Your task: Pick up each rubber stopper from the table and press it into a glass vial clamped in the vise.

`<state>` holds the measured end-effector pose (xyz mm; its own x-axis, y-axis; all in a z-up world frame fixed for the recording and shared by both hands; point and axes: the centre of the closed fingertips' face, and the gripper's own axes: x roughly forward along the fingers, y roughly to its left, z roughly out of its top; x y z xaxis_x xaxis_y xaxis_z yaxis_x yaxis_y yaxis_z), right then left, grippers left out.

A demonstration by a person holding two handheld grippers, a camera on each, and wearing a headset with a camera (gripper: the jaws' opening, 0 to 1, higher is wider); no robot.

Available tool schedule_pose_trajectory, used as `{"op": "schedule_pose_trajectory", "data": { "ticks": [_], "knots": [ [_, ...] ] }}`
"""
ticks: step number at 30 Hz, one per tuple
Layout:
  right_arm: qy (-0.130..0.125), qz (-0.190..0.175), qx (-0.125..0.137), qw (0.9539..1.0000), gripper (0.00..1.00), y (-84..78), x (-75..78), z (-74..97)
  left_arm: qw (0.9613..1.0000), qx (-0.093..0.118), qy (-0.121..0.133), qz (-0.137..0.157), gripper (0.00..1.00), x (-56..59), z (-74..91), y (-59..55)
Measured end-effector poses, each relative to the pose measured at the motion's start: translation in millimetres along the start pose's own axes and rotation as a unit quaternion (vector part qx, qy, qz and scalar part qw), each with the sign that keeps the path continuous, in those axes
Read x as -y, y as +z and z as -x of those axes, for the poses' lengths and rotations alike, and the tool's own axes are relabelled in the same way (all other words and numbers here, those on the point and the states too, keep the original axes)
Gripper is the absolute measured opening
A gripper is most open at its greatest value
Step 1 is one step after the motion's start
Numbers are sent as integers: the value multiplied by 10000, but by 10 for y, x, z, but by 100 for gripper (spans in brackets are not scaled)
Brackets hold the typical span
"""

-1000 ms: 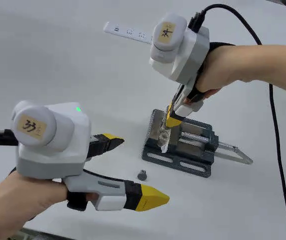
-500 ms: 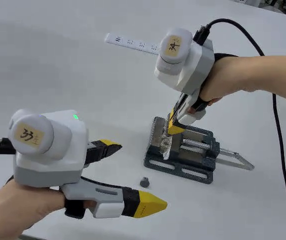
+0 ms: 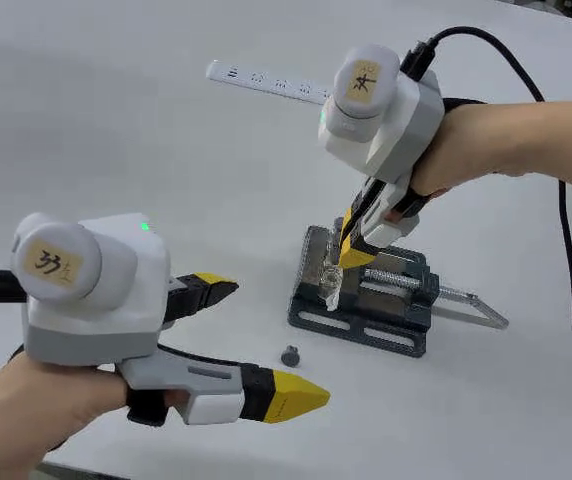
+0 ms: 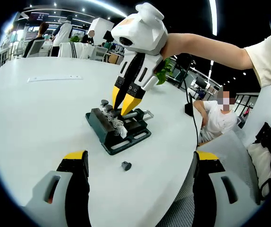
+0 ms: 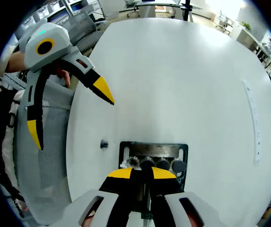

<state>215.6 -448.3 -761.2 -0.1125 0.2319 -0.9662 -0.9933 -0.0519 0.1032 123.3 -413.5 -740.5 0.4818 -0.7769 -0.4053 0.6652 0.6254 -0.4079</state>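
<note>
Pose: right gripper (image 3: 351, 250) — steep over vise (image 3: 366, 330), jaws together, nothing seen held; left gripper (image 3: 274, 343) — level, jaws wide, empty.

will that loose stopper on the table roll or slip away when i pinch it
The rubber stopper looks tiny and round-bodied, so it probably nudges or rolls easily on the smooth table. Being rubber, it likely squashes slightly and grips rather than slipping.

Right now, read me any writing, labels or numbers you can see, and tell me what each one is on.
"33", then a handwritten mark I cannot read: tan sticker on the left gripper.
Handwritten mark, too blurred to read: second sticker on the right gripper.
Printed marks, too small to read: power strip.
</note>
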Motion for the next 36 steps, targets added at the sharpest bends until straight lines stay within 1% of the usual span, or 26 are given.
{"op": "schedule_pose_trajectory", "data": {
  "ticks": [3,4,5,6,7,9,11,12,14,15,17,19,20,22,23,26,31,34,36],
  "knots": [
    [-111,-39,230,9997,16,-2,-5,49,10000,-7,3,1,91,-6,-7,-3],
    [-110,-52,291,9995,17,-3,-19,57,10000,-13,3,2,91,-8,-8,-6],
    [-100,-23,424,9990,18,5,-45,67,10000,-24,4,-3,90,-9,-11,-9],
    [-113,-82,517,9986,20,8,-65,76,10000,-32,4,-6,90,-9,-14,-11],
    [-100,-121,546,9984,21,-6,-87,83,10000,-39,1,-8,90,-7,-17,-13],
    [-70,-87,734,9972,25,0,-134,85,10000,-52,4,-10,90,-4,-24,-17],
    [-90,-117,913,9957,27,1,-177,92,10000,-70,8,-16,90,-5,-27,-21],
    [-129,-156,1060,9942,29,21,-186,90,10000,-80,11,-20,90,-5,-29,-22],
    [-135,-160,1160,9930,34,16,-220,91,10000,-86,19,-22,90,-12,-30,-22],
    [-168,-226,1210,9923,36,4,-234,91,10000,-86,25,-19,89,-21,-29,-22],
    [-220,-233,1383,9899,41,9,-253,98,10000,-90,36,-18,89,-31,-32,-21],
    [-246,-382,1470,9881,46,-7,-265,100,9999,-103,42,-24,89,-34,-36,-22],
    [-260,-354,1538,9871,49,-19,-278,103,9999,-111,37,-33,89,-32,-40,-22],
    [-354,-462,1595,9855,53,-49,-260,100,9999,-133,37,-41,89,-38,-43,-31],
    [-368,-452,1647,9846,56,-52,-264,100,9999,-140,36,-43,89,-43,-45,-36],
    [-414,-563,1785,9815,62,-81,-300,98,9999,-163,29,-45,89,-46,-53,-48],
    [-505,-616,1895,9786,67,-146,-339,84,9998,-178,45,-31,87,-59,-69,-54],
    [-530,-653,1993,9763,71,-160,-391,86,9997,-238,66,-49,86,-72,-84,-70],
    [-560,-682,2043,9749,75,-180,-428,74,9996,-270,81,-54,84,-87,-91,-81]
  ]
}}
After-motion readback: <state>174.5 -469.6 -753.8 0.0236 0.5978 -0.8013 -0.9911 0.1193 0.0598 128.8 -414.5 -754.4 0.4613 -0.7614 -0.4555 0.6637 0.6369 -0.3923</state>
